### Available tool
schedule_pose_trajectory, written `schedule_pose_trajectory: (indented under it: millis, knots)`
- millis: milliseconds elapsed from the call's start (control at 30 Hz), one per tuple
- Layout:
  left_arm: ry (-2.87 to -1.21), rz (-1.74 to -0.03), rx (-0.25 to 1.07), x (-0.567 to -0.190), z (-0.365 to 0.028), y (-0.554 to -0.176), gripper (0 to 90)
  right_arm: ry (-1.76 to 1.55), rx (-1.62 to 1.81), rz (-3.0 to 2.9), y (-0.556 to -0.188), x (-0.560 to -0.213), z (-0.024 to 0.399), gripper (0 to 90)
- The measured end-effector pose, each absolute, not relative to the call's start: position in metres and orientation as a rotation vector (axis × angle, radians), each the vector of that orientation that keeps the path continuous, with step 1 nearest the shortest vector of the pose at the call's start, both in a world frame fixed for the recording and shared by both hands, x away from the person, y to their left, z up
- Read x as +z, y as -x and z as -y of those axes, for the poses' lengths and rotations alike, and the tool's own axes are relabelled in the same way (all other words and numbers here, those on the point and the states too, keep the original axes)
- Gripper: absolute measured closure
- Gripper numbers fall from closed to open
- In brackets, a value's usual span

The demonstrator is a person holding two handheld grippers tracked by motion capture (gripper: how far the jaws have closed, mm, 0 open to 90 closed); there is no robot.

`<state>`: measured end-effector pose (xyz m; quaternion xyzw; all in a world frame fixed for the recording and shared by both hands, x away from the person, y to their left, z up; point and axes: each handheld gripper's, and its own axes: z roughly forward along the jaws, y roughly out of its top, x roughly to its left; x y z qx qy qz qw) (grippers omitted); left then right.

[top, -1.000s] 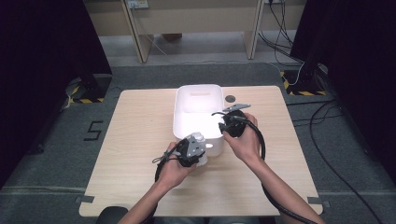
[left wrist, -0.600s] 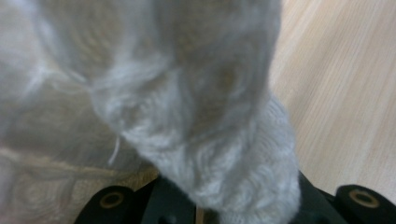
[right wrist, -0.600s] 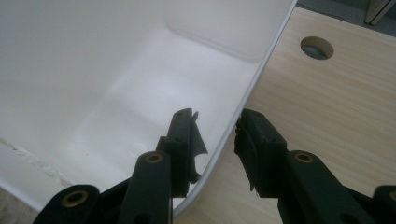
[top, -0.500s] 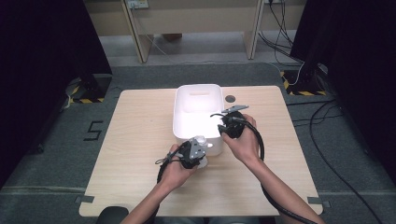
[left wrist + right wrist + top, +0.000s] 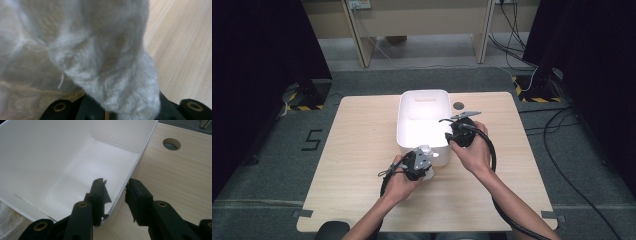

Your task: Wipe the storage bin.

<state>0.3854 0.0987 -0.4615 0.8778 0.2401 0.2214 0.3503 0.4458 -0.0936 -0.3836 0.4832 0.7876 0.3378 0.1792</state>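
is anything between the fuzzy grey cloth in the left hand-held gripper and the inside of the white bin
Only the white bin's near wall. The grey cloth, held by the left hand-held gripper, sits low against that wall outside. The right hand-held gripper straddles the bin's right rim; the interior looks empty.

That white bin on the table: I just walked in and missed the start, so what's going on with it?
A person works at a wooden table with a gripper in each hand. The right gripper straddles the right wall of the white bin, one jaw inside and one outside; whether the pads press on it is hard to tell. The left gripper is shut on a fuzzy grey-white cloth, held at the bin's near edge. The bin looks empty inside.
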Motion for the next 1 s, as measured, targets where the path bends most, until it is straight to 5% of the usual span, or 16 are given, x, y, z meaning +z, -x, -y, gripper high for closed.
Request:
schedule_pose_trajectory:
  millis: [1000]
  knots:
    - [-2.22, -0.592, 0.588, -0.427, -0.091, -0.383, 81.5, -1.371, 0.961, -2.224, -0.446, -0.384, 0.094, 67.1]
